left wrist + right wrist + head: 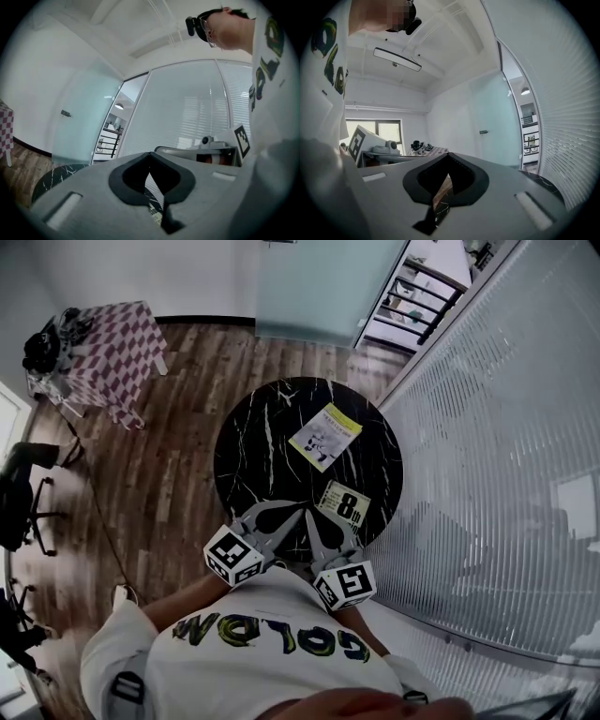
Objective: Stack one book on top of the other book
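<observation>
Black marble round table [251, 442] carries both books apart, not stacked: the yellow-covered book [324, 436] lies towards the middle, and the book marked "8th" [345, 503] lies by the near rim. The left gripper [281, 515] and right gripper [323, 526] hover level at that rim, jaws clenched together on nothing. Neither book is carried, probably because the hands are between moves.

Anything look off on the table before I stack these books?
Nothing stands out. The yellow-covered book and the book marked 8th lie flat and apart on the round black table, each turned at its own angle, nothing spilled.
</observation>
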A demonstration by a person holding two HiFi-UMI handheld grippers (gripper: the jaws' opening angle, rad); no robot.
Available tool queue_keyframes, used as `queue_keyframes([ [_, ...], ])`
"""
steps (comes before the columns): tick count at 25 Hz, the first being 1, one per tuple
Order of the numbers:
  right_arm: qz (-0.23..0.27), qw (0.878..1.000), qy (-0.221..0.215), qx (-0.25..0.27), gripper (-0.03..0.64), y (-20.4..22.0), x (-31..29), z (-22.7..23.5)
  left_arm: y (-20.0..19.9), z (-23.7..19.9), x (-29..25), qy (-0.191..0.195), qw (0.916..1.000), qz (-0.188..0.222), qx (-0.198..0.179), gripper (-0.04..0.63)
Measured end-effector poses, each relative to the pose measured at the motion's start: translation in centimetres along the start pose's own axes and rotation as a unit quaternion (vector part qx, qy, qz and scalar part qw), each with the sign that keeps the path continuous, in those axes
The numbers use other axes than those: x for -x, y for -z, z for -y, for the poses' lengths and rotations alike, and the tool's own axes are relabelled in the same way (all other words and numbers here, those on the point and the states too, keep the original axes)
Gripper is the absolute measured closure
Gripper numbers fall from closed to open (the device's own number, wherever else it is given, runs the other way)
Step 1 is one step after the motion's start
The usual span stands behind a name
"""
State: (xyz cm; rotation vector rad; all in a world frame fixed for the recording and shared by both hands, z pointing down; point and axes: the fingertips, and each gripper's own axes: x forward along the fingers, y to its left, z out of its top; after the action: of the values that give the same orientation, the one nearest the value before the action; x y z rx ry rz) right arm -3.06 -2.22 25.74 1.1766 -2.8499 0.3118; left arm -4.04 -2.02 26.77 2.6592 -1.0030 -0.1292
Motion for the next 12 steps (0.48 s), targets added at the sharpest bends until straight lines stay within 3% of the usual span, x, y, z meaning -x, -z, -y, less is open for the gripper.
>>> queue_keyframes([
  [12, -0.004, 1.000, -0.001, 0.000, 0.615, 0.03, 0.28, -0.39, 0.57, -0.24, 0.53, -0.013, 0.9999, -0.003, 0.008, 0.595],
])
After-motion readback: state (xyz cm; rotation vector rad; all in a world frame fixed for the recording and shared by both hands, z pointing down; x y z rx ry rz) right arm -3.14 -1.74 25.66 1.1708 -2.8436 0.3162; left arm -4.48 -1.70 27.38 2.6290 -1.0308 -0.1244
